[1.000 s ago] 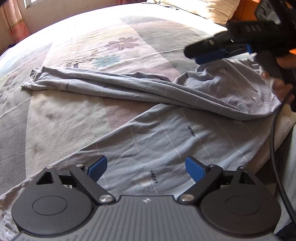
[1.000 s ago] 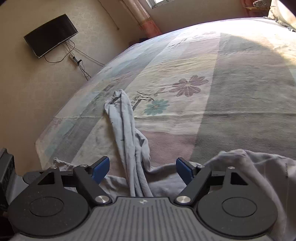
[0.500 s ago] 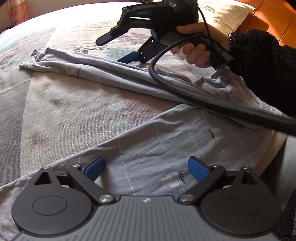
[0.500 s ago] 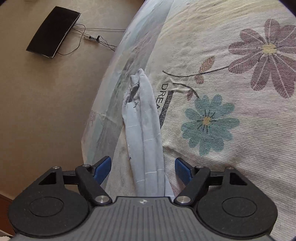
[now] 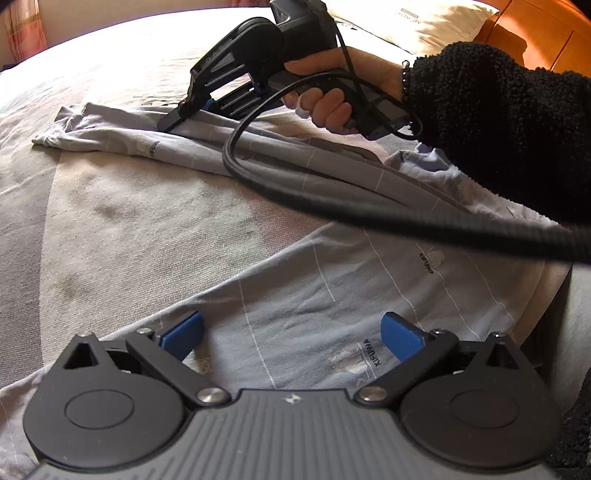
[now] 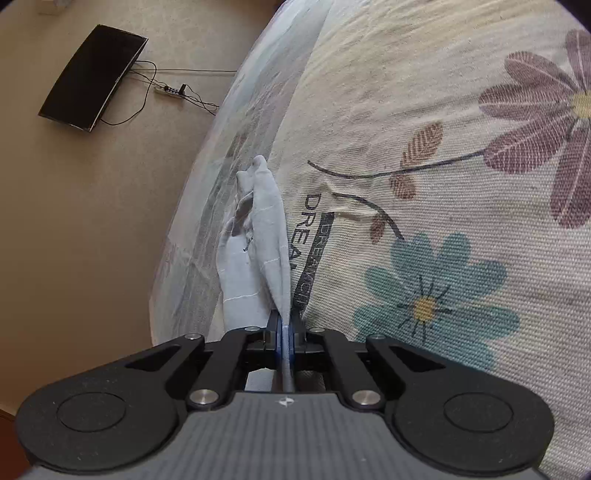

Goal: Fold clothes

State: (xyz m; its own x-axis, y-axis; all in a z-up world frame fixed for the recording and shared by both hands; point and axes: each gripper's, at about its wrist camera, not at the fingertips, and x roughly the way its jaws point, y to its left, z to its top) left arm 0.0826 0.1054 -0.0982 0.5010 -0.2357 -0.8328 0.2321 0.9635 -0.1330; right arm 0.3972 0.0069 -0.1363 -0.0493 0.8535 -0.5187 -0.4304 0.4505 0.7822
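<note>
Grey trousers (image 5: 317, 295) with thin white lines lie spread on a flowered bedspread (image 5: 122, 221). One leg stretches to the far left as a bunched strip (image 5: 118, 140); the other lies under my left gripper. My left gripper (image 5: 291, 332) is open just above that near leg, blue pads apart. My right gripper (image 5: 173, 120) has its jaws closed on the far leg's fabric, held by a hand in a black fleece sleeve (image 5: 498, 125). In the right wrist view the right gripper (image 6: 285, 332) is shut on the grey fold (image 6: 266, 236), whose end runs ahead toward the bed edge.
A thick black cable (image 5: 332, 199) loops from the right gripper across the trousers. A pillow (image 5: 417, 22) and an orange wooden headboard (image 5: 546, 37) stand at the back right. Past the bed edge are a beige floor, a dark flat screen (image 6: 92, 77) and a power strip (image 6: 170, 89).
My right gripper has gone further left along the far trouser leg, come down and shut on its fabric. My left gripper has stayed open over the near leg.
</note>
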